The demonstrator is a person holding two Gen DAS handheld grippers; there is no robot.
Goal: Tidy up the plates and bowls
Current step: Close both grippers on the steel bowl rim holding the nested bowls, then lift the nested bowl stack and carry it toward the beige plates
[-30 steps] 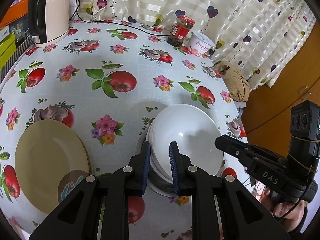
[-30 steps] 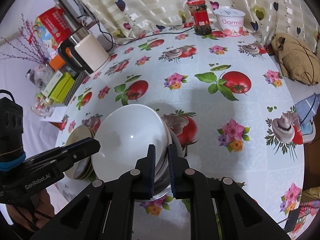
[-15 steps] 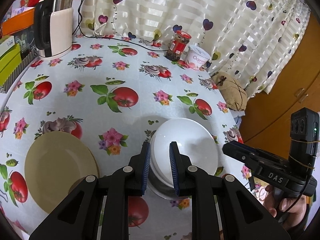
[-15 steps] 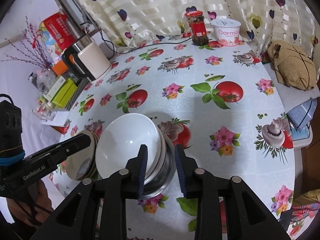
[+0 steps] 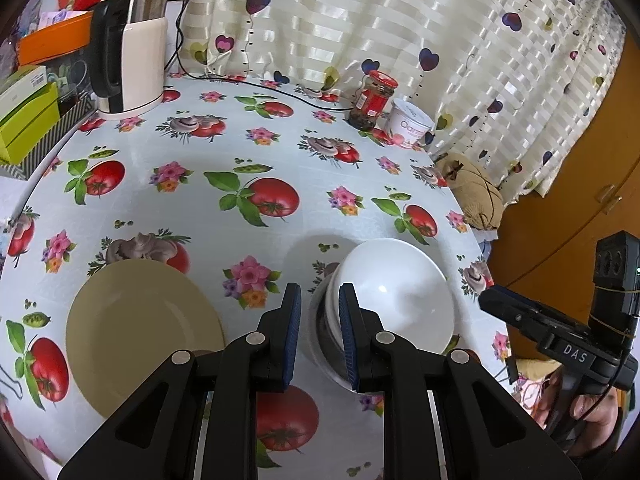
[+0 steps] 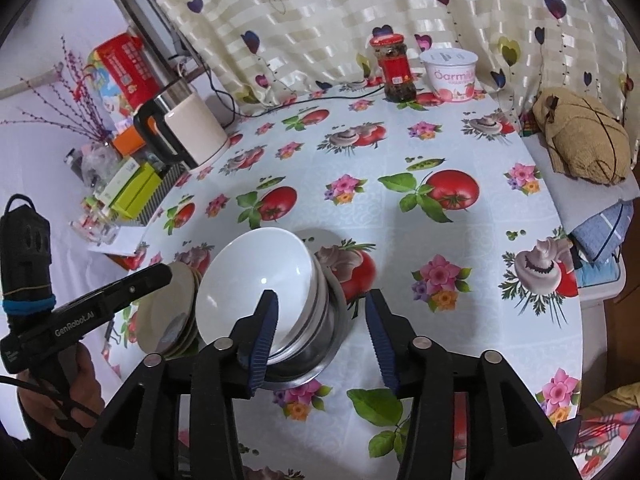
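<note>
Floral oilcloth printed with tomatoes, mushrooms and pink flowers covers a round table (image 5: 240, 148). At the far left stands a cream electric kettle (image 5: 134, 52), with a red-lidded jar (image 5: 372, 100) and a white yoghurt tub (image 5: 412, 124) near the curtain at the back. On the near left lies a stack of beige plates (image 5: 140, 328), well clear of the fingers. Just right of it, the left gripper (image 5: 316, 320) hangs above the near rim of the bowl stack, its blue-padded jaws a little apart and pinching nothing. The stack of white bowls (image 5: 400, 296) sits nested in a steel bowl (image 6: 320, 352), tipped toward the plates. Further right, the right gripper (image 6: 320, 332) hovers over that stack's near edge; its jaws are opening, straddling the rim of the bowls but not pressing it. Judging from this, the bowls have just been set down together and the hands are letting go. The plates look sorted too, so the next move probably calls for backing both grippers off cleanly without nudging the tilted stack.
</note>
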